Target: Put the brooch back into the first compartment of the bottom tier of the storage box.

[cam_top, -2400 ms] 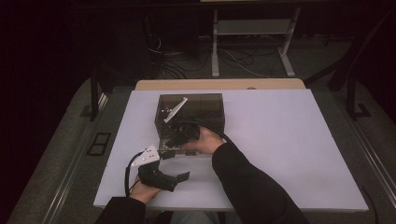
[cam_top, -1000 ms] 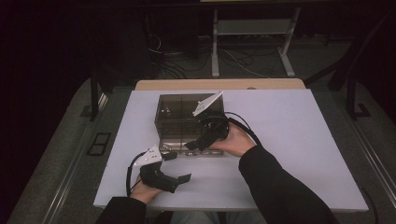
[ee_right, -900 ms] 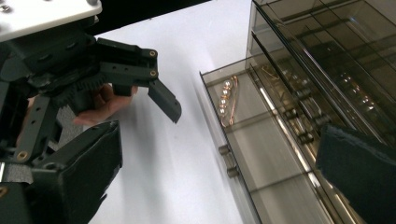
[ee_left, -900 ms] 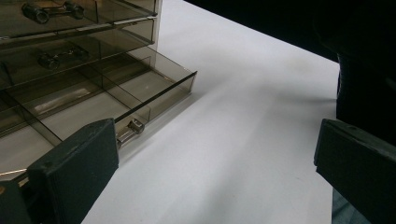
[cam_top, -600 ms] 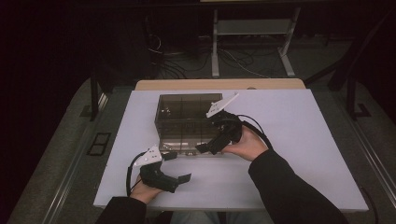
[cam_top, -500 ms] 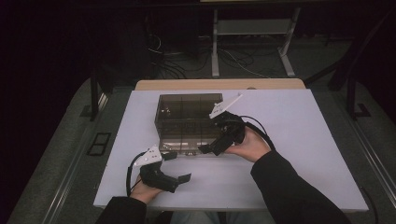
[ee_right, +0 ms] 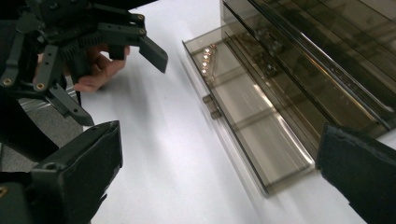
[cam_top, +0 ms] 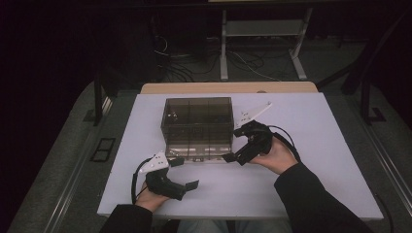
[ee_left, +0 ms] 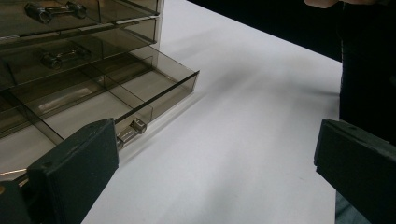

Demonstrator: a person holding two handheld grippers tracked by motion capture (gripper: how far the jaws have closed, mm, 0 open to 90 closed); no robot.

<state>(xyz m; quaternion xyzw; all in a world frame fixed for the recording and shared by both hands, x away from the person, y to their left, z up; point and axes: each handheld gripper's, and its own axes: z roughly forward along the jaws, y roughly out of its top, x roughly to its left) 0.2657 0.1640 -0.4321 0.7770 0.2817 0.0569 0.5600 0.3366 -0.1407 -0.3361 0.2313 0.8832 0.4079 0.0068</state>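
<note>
A smoky clear drawer cabinet [cam_top: 197, 121] stands mid-table. Its bottom drawer [cam_top: 194, 156] is pulled out a little; in the left gripper view this drawer [ee_left: 140, 91] shows dividers and a metal handle [ee_left: 134, 127]. In the right gripper view the same drawer [ee_right: 252, 126] holds a short row of small shiny pieces [ee_right: 208, 58] at its far end. My left gripper [cam_top: 184, 173] rests open on the table in front of the cabinet's left corner, nothing between its jaws. My right gripper [cam_top: 233, 144] stands open at the cabinet's front right corner, holding nothing.
The white tabletop [cam_top: 316, 160] has free room right of the cabinet and along the front edge. Upper drawers [ee_left: 56, 9] with metal handles are closed. A dark sleeve [ee_left: 369, 70] hangs at the right in the left gripper view. Beyond the table the floor is dark.
My right gripper has swung from the cabinet's front left, across its front, to the front right corner. The left gripper has stayed in place.
</note>
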